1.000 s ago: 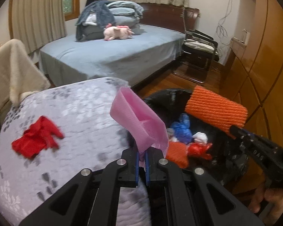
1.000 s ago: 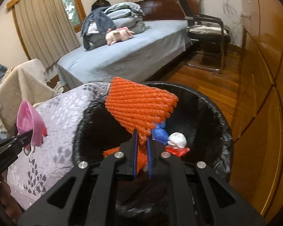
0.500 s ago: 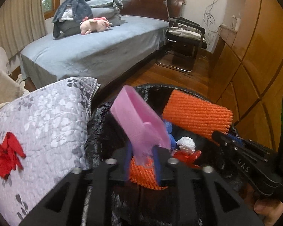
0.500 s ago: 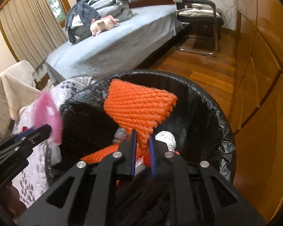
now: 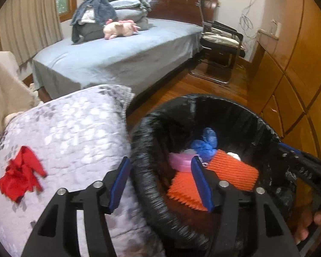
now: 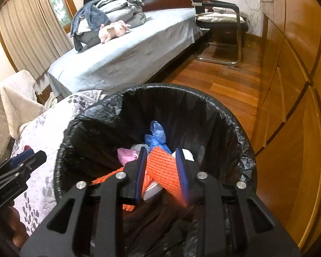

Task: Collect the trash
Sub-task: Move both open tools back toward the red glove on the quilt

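A black-lined trash bin (image 5: 203, 100) (image 6: 182, 90) stands beside a grey patterned quilt (image 5: 75, 128). Inside lie orange foam netting (image 5: 233, 169) (image 6: 162, 167), a pink wrapper (image 5: 179, 162) (image 6: 126, 156), a blue bag (image 5: 205, 141) (image 6: 157, 132) and white paper. My left gripper (image 5: 160, 184) is open and empty, straddling the bin's near rim. My right gripper (image 6: 160, 171) is open over the bin, with the orange netting loose between its fingers. A red scrap (image 5: 21, 175) lies on the quilt at the left.
A bed with a blue sheet (image 5: 117, 55), folded bedding and a pink plush toy (image 5: 119, 29) lies behind. A black chair (image 5: 220, 42) stands at the back right. Wooden cabinets (image 6: 299, 85) line the right side. A cream cloth (image 5: 2, 85) hangs at the left.
Both grippers opened over the bin. The pink wrapper dropped from the left gripper into the bin, and the orange netting dropped from the right gripper's hold.
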The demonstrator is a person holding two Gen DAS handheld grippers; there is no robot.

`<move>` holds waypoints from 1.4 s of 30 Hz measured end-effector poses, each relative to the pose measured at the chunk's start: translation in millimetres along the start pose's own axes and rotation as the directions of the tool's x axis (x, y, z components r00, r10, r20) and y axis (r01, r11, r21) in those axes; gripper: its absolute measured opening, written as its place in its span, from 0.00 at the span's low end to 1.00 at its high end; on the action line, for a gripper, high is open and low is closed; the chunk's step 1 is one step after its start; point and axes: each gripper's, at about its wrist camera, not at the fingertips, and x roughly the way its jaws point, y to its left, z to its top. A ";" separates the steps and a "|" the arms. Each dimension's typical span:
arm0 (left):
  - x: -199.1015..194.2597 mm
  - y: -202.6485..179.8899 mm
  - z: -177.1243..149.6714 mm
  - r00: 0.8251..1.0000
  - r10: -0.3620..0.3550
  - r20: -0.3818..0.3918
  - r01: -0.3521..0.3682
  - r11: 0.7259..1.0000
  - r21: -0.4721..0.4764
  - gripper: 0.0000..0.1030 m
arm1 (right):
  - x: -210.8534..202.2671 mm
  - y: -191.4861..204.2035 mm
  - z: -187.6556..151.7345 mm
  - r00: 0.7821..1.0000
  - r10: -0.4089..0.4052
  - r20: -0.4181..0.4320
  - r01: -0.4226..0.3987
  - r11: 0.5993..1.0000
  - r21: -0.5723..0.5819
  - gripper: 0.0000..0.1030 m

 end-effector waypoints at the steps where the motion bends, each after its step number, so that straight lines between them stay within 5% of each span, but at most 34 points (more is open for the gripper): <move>1: -3.8 4.7 -1.3 1.000 0.005 0.004 -0.005 1.000 -0.004 0.59 | -4.0 4.0 -0.9 1.000 0.005 0.002 -0.005 1.000 -0.004 0.28; 14: -72.1 131.0 -57.4 0.986 0.165 0.034 -0.160 0.979 -0.124 0.63 | -34.9 131.7 -42.4 0.987 0.160 -0.017 -0.161 0.975 -0.150 0.42; 26: -114.0 279.5 -112.1 0.940 0.342 0.000 -0.326 0.897 -0.300 0.65 | -21.6 255.1 -75.5 0.962 0.261 -0.082 -0.274 0.924 -0.267 0.42; 42: -69.0 317.7 -112.6 0.954 0.298 -0.037 -0.292 0.896 -0.335 0.66 | 35.1 315.4 -81.2 0.956 0.265 -0.129 -0.292 0.909 -0.297 0.42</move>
